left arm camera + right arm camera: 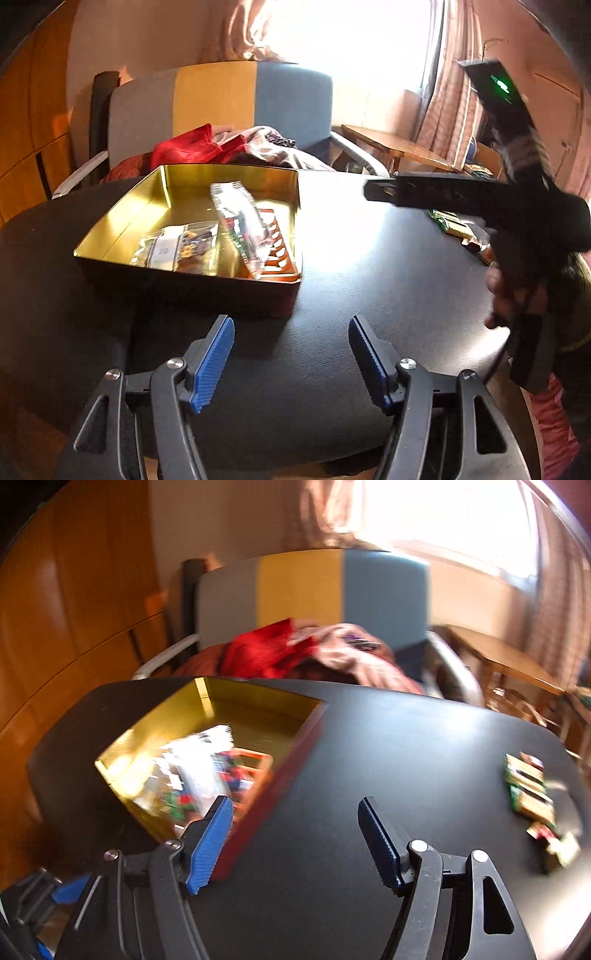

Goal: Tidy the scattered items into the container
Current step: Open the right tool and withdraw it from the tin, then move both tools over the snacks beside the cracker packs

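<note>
Nearest, the left gripper [291,360] and right gripper [295,843] both hover with jaws wide and nothing between them. Beyond, the gold-lined tin [122,218] sits toward the tabletop's [369,288] left edge, holding plastic packets [236,218]. Green packets [530,788] lie near the right edge.

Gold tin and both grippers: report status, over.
Left gripper open, empty. Right gripper open, empty. Gold tin holds bagged items; green packets left on black table. Path unobstructed.
</note>
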{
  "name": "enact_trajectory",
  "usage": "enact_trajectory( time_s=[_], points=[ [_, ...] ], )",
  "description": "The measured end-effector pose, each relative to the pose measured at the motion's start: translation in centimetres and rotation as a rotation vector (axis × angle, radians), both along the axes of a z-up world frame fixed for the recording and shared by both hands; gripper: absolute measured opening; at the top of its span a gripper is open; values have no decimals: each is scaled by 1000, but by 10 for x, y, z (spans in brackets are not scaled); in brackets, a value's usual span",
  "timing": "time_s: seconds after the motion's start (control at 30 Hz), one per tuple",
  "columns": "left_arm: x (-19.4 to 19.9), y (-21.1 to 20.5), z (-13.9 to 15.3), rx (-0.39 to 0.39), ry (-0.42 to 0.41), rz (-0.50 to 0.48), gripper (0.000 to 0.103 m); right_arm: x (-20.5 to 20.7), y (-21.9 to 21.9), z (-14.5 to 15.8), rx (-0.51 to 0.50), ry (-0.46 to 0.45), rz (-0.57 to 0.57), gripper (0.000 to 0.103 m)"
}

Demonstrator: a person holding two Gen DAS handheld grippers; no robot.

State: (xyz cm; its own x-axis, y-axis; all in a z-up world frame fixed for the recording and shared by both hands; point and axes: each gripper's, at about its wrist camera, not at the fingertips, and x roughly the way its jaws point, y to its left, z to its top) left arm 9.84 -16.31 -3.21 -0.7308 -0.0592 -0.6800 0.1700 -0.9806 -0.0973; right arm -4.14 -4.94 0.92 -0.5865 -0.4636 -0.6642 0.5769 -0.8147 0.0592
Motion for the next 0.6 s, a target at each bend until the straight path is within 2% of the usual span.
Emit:
enact_trajectory(
  time_s=[0.23, 0.6],
  points=[
    [-21, 29, 9, -31, 9, -54, 67, 1, 76, -3, 26, 22, -178, 75],
    [-84, 108, 22, -58, 18, -231, 67, -5, 182, -21, 23, -13, -461, 76]
  ],
)
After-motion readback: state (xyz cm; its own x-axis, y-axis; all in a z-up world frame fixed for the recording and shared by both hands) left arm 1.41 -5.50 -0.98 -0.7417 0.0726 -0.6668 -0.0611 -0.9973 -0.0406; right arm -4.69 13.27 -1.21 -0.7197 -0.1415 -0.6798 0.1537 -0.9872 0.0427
